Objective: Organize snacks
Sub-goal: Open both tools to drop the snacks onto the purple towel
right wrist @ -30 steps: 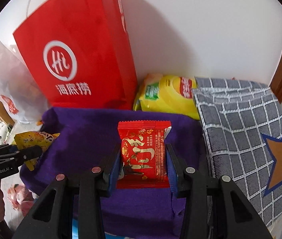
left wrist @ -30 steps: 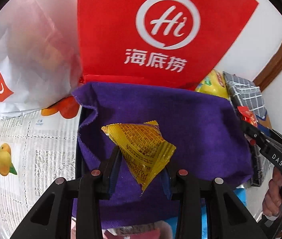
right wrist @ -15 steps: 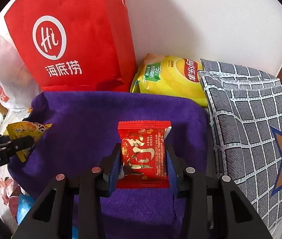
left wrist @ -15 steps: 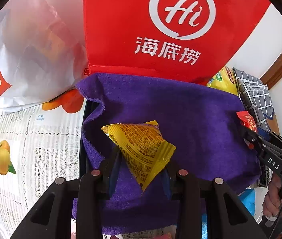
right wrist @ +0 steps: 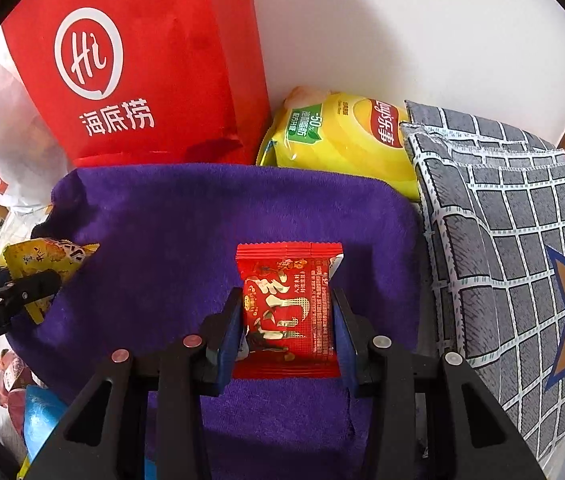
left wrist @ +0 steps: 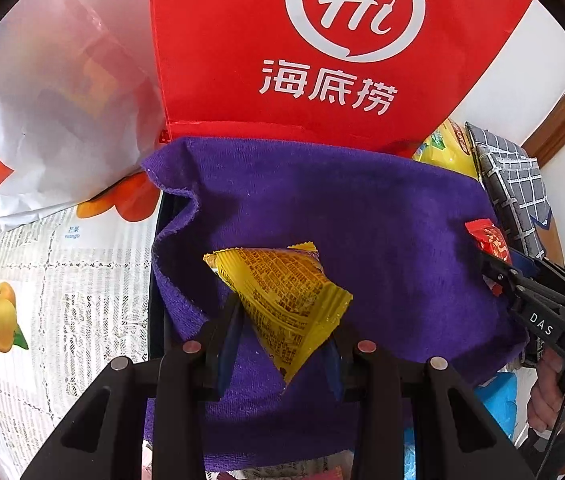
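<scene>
Both hand-held grippers, left gripper [left wrist: 282,332] and right gripper [right wrist: 288,330], hover lower over the purple towel [right wrist: 222,216] than a second ago. Red Haidilao bag [right wrist: 142,68] stands behind. Left pinches a yellow snack packet [left wrist: 282,296]; right pinches a red snack packet [right wrist: 288,312]. Judged: set-down is near.
</scene>
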`<move>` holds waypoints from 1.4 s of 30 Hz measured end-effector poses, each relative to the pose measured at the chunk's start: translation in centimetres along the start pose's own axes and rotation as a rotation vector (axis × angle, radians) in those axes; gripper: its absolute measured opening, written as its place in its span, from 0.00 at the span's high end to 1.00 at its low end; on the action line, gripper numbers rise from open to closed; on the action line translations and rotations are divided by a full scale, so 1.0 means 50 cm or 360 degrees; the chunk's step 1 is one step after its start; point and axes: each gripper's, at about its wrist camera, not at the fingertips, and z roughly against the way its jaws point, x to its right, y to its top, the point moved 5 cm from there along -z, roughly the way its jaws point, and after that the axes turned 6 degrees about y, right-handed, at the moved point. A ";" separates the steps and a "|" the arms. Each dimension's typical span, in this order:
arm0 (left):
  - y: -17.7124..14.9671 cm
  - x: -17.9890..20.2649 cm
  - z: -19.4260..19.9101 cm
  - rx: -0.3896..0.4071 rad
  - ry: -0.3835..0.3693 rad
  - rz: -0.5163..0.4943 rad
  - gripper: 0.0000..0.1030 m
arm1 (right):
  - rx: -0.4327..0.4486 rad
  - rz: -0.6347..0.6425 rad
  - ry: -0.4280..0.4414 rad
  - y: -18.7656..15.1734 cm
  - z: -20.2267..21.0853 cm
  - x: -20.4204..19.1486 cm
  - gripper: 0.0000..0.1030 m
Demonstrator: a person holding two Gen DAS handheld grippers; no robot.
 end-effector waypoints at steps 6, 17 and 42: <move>-0.002 0.004 -0.005 -0.0014 -0.0005 -0.0011 0.67 | -0.0010 0.0002 -0.0014 0.003 -0.009 -0.002 0.59; -0.003 0.006 -0.002 -0.0025 -0.0027 -0.0022 0.66 | 0.0032 0.0016 -0.0002 0.013 0.013 0.000 0.52; -0.052 0.025 0.256 0.0321 -0.0019 -0.0093 0.44 | 0.0351 -0.0011 -0.0306 -0.077 0.286 -0.037 0.21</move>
